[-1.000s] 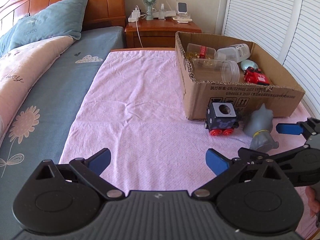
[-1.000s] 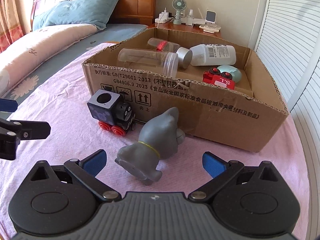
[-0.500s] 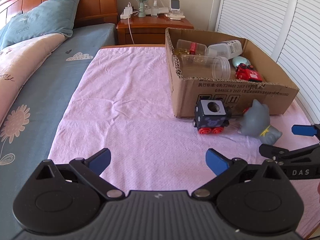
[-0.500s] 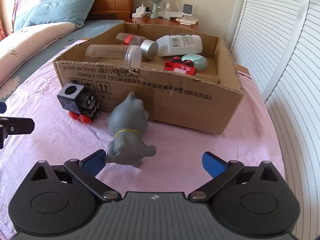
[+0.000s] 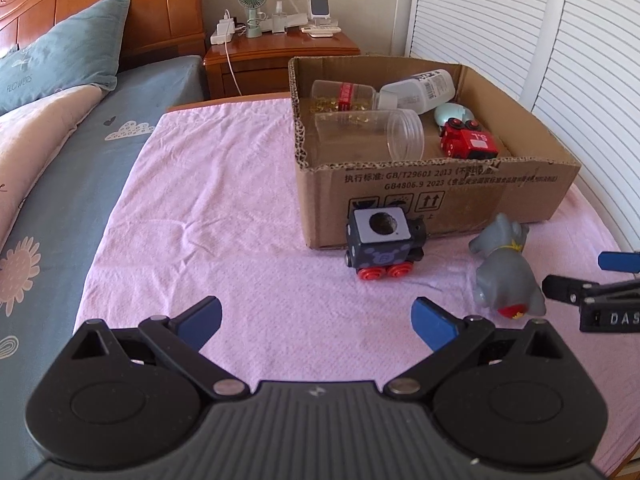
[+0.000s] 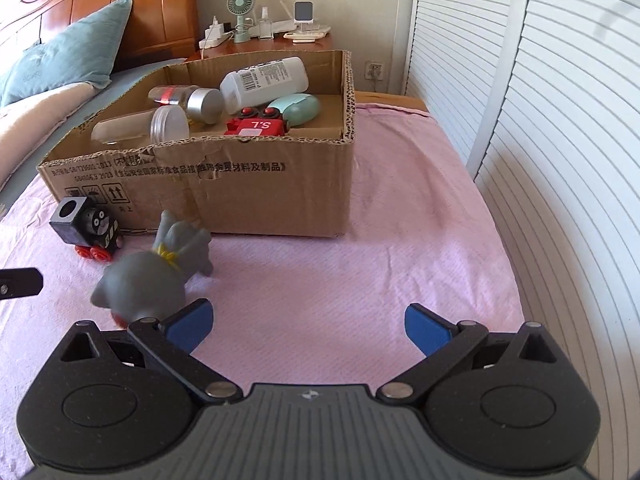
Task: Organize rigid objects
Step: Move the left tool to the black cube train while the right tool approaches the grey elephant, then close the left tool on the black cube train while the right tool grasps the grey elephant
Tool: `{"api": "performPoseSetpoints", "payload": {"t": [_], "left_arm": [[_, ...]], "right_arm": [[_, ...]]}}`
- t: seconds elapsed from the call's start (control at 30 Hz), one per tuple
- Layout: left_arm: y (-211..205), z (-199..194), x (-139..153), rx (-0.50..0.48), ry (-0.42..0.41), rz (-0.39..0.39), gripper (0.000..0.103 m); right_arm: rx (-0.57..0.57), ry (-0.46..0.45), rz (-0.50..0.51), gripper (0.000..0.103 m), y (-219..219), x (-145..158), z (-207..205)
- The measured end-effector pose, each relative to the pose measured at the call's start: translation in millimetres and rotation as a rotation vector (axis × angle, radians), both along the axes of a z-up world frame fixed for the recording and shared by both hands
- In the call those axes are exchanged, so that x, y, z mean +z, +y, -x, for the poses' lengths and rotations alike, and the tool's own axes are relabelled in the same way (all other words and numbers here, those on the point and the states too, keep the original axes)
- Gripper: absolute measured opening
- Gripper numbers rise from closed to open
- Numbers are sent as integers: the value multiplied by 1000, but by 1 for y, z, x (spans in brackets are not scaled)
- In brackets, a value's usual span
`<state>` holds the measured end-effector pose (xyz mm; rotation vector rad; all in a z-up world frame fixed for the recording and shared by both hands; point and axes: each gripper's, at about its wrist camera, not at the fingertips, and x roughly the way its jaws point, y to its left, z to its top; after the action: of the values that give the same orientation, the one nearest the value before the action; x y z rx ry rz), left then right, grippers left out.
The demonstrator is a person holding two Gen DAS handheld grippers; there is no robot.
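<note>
The left gripper (image 5: 316,320) and right gripper (image 6: 309,327) both gape wide, holding nothing. A grey rubber cat figurine (image 6: 154,270) lies tipped on the pink cloth (image 6: 360,280), seemingly touching the right gripper's left fingertip. A black toy train with red wheels (image 5: 382,242) stands against the brown cardboard box (image 5: 440,196).

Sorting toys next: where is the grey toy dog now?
The grey toy dog lies on the pink sheet before the cardboard box, right of the black toy train, by the right tongs' left finger.
</note>
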<state>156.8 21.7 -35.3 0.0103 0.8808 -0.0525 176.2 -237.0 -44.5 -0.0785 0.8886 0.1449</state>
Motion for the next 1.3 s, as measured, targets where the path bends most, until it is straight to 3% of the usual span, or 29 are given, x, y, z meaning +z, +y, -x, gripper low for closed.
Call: {"api": "performPoseSetpoints", "payload": {"t": [0.27, 0.47, 0.97, 1.3], "left_arm": [[-4, -32, 16, 11, -88, -42, 101], [1, -47, 4, 31, -62, -55, 101], [5, 7, -4, -65, 11, -20, 101], [-12, -3, -19, -160, 19, -74, 101]], "right_arm": [[58, 18, -12, 103, 6, -5, 4], [67, 18, -21, 103, 8, -4, 2], [123, 30, 1, 103, 23, -6, 8], [165, 44, 36, 103, 30, -13, 15]]}}
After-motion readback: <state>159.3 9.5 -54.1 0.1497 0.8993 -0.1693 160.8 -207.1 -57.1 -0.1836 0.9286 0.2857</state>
